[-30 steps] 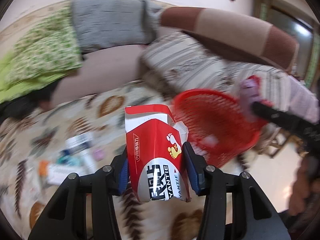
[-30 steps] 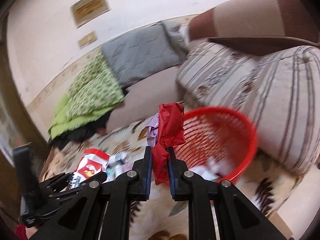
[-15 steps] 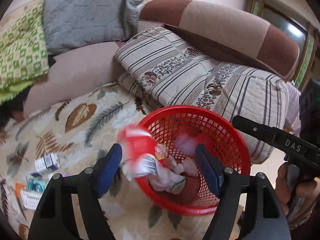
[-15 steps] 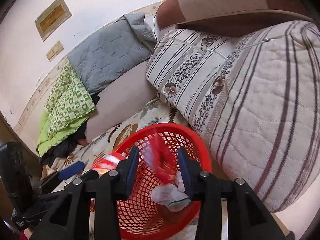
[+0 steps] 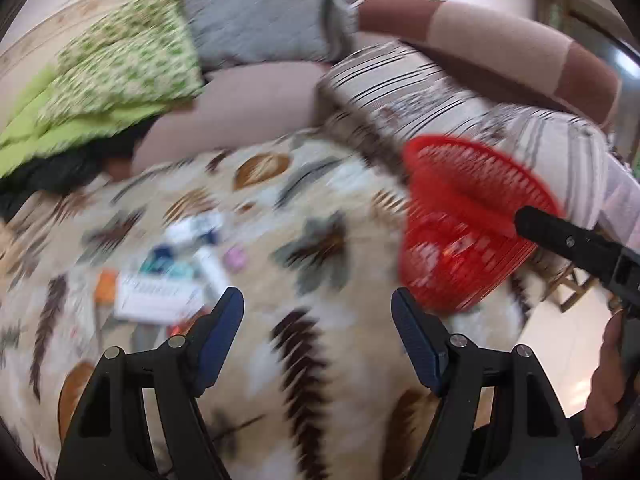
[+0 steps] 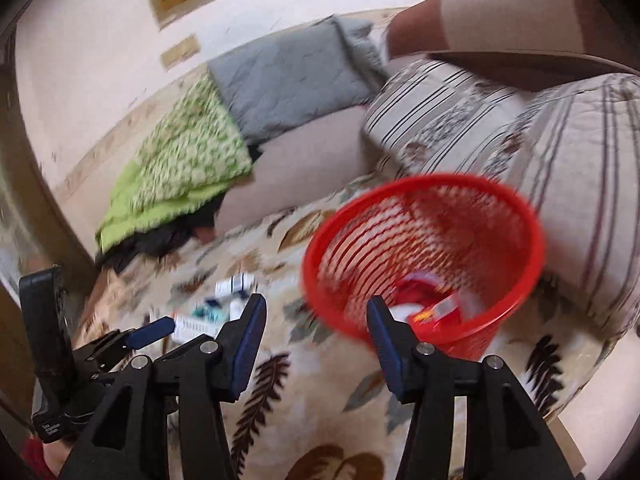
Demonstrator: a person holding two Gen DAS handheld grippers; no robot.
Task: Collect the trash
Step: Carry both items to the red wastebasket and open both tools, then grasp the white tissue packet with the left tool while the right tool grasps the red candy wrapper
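Left wrist view: left gripper (image 5: 317, 336) released, nothing between its jaws, above the rug (image 5: 352, 364); loose trash (image 5: 176, 276) lies left of the basket (image 5: 464, 224). Right wrist view: right gripper (image 6: 316, 336) jaws just opening, empty; dropped trash (image 6: 424, 304) lies inside the basket (image 6: 424, 184).

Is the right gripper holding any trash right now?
No, the right gripper stands open and empty above the leaf-patterned blanket.

A home bedroom: leaf-print blanket (image 5: 320, 280), folded quilts (image 6: 560, 140), grey pillow (image 6: 288, 76).
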